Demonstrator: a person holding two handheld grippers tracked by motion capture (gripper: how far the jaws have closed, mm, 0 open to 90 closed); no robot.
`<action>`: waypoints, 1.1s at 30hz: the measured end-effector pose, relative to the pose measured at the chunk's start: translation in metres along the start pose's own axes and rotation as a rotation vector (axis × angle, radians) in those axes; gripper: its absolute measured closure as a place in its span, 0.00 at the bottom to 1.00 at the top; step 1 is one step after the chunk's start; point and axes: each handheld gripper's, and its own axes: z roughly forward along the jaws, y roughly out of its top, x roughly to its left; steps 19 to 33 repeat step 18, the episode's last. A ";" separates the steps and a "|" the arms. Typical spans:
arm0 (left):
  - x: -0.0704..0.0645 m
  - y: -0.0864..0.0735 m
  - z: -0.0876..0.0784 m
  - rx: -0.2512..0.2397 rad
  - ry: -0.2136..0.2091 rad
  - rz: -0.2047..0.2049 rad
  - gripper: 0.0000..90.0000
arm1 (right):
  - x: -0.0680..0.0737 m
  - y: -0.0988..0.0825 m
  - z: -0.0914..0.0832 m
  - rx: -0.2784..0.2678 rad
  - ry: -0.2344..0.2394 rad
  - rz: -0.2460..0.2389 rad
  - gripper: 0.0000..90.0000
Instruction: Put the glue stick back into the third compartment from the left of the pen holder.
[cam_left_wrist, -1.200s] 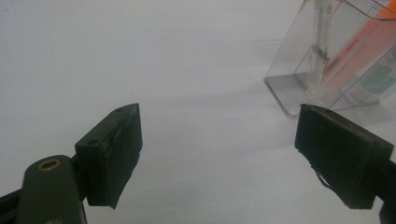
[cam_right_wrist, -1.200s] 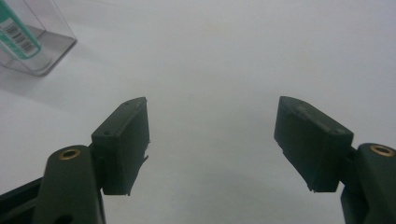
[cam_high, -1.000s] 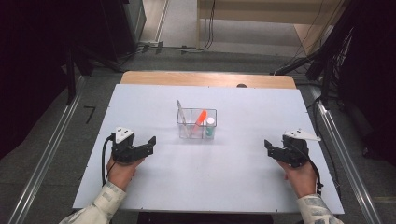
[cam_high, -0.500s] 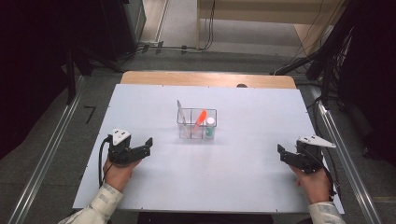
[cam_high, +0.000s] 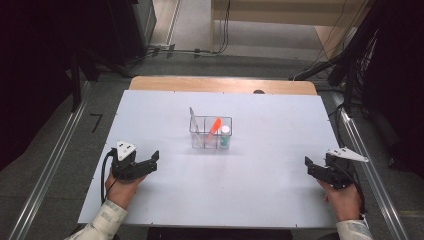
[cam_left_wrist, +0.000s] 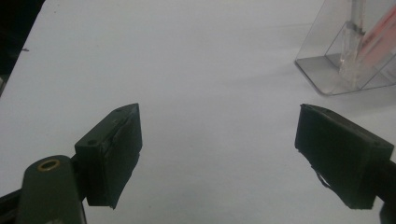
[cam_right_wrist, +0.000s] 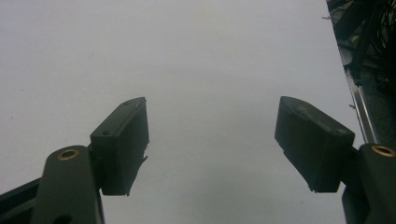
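Resting low at the near corners of the white tabletop (cam_high: 270, 165), both tongs stand wide and empty; nothing between the jaws in either gripper view

Left tongs (cam_high: 150, 162): held over the near-left part of the tabletop, jaws aimed toward the middle. Left gripper view shows the clear organizer (cam_left_wrist: 350, 51) ahead and off to the upper right, well apart from the jaws

Right tongs (cam_high: 311, 166): near the right edge, jaws pointing inward across bare white surface

Change noted: over the last second the right tongs have drawn back and outward, from a spot nearer the middle to the near-right edge. Left tongs have barely shifted, only a touch toward the person. Organizer has not moved

Task's thing: the clear organizer (cam_high: 211, 133) stands upright at the middle of the tabletop, between the two hands and farther out than both. It has compartments side by side; an orange marker (cam_high: 214, 126) leans in one, a small white-capped bottle (cam_high: 225, 135) with a teal body stands in the right one, and a clear ruler-like strip (cam_high: 192, 126) rises at its left end

Reading: the right hand's retreat looks like a pull-back to a rest pose, not an approach. Judged from the layout, no grasp is under way; either the handling of the organizer is finished or not yet begun. Any next pick would need a fresh reach forward from both corners
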 end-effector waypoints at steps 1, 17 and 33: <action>0.000 0.000 -0.001 -0.003 0.000 0.001 0.17 | -0.001 0.000 0.000 -0.002 -0.003 0.002 0.27; -0.001 -0.006 -0.012 -0.013 0.003 0.019 0.16 | -0.004 -0.001 -0.001 -0.003 -0.009 0.014 0.27; -0.001 -0.006 -0.012 -0.013 0.004 0.018 0.16 | -0.004 -0.001 -0.001 -0.003 -0.008 0.013 0.27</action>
